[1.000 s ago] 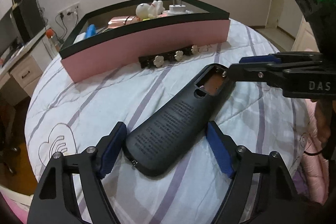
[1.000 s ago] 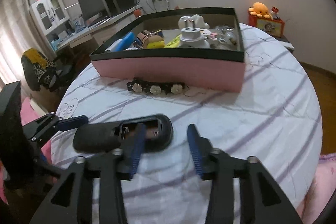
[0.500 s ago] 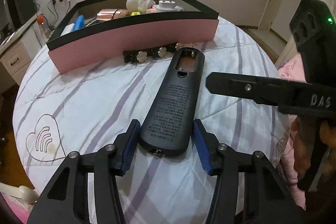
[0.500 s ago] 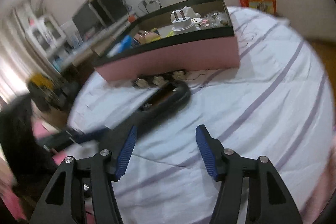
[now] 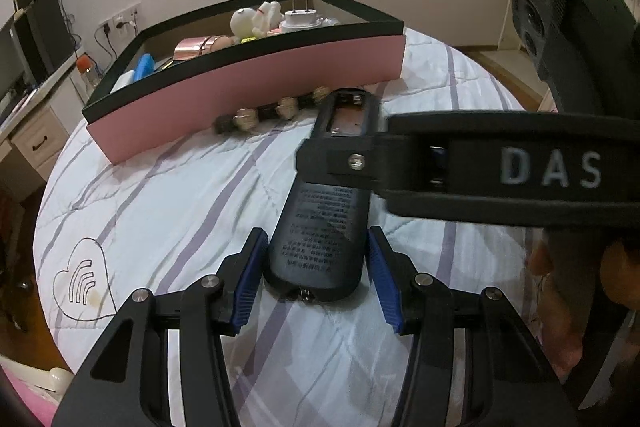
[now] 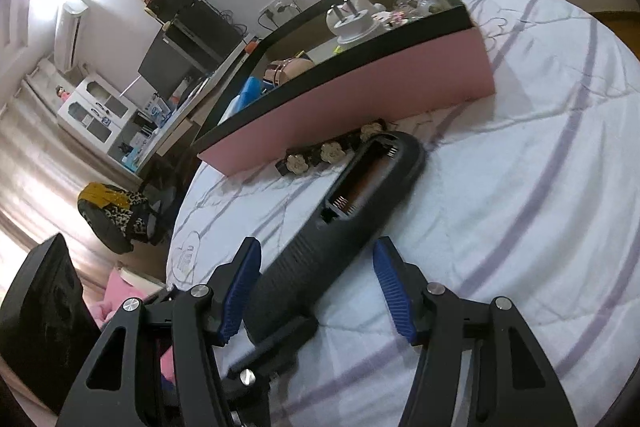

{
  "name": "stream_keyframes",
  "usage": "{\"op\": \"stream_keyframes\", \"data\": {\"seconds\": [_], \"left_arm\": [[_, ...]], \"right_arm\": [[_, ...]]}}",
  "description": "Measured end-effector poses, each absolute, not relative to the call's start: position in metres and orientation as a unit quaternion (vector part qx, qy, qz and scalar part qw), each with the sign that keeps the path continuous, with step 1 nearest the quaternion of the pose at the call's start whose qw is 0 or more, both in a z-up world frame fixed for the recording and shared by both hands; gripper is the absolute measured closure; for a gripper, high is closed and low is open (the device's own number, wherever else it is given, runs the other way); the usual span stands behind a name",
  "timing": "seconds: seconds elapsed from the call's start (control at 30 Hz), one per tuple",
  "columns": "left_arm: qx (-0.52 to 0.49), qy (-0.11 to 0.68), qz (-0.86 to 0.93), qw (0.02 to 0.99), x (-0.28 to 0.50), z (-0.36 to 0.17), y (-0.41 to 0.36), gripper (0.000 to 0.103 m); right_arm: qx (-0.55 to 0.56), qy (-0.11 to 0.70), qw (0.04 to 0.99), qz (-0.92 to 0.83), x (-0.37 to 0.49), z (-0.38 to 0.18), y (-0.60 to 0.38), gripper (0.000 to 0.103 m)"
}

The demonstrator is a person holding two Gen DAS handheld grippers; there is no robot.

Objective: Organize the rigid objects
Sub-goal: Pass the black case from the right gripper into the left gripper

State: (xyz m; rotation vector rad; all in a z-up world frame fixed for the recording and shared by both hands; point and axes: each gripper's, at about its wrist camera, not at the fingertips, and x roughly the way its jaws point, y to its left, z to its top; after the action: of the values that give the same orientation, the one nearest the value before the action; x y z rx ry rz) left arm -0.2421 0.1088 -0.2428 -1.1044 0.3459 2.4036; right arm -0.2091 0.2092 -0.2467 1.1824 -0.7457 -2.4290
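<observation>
A black remote control (image 5: 324, 219) lies face down on the white quilt, its battery bay open, its far end by the pink box (image 5: 256, 83). My left gripper (image 5: 314, 281) is open, its blue pads on either side of the remote's near end, with small gaps. My right gripper (image 6: 316, 291) is open and straddles the same remote (image 6: 352, 211) from the right side; its finger (image 5: 460, 167) crosses over the remote in the left wrist view. A dark strip with white flowers (image 5: 268, 113) lies against the box front.
The pink box with a black rim (image 6: 360, 99) holds a white plug adapter (image 6: 352, 21), a white toy (image 5: 256, 19), a pink-gold item and a blue item. The round quilted surface (image 6: 540, 187) drops off at its edges. A desk and cabinets stand at the left.
My right gripper has swung in over the remote and now straddles it. My left gripper has closed in a little around the remote's near end. The remote has turned straighter toward the box.
</observation>
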Motion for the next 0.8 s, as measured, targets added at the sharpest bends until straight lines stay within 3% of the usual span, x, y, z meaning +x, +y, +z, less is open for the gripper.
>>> {"op": "stream_keyframes", "data": {"seconds": [0.03,0.07,0.1,0.37,0.43,0.6,0.8], "left_arm": [[-0.401,0.127,0.877,0.234,-0.242,-0.243,0.109,0.051],[-0.398,0.129,0.878,0.233,-0.242,-0.243,0.11,0.051],[-0.395,0.131,0.88,0.23,-0.241,-0.243,0.111,0.051],[-0.369,0.134,0.901,0.182,-0.242,-0.243,0.11,0.04],[-0.364,0.141,0.903,0.179,-0.242,-0.244,0.113,0.043],[-0.349,0.12,0.908,0.198,-0.237,-0.24,0.114,0.069],[-0.34,0.119,0.908,0.214,-0.235,-0.23,0.113,0.078]], "right_arm": [[0.412,-0.259,0.17,-0.857,-0.21,-0.246,0.207,0.046],[0.411,-0.265,0.187,-0.852,-0.211,-0.248,0.205,0.058],[0.415,-0.271,0.205,-0.844,-0.212,-0.252,0.203,0.079],[0.409,-0.232,0.207,-0.858,-0.203,-0.241,0.2,0.079],[0.406,-0.232,0.206,-0.86,-0.199,-0.24,0.201,0.079],[0.398,-0.236,0.211,-0.861,-0.193,-0.237,0.201,0.08],[0.385,-0.224,0.217,-0.869,-0.186,-0.226,0.196,0.082]]}}
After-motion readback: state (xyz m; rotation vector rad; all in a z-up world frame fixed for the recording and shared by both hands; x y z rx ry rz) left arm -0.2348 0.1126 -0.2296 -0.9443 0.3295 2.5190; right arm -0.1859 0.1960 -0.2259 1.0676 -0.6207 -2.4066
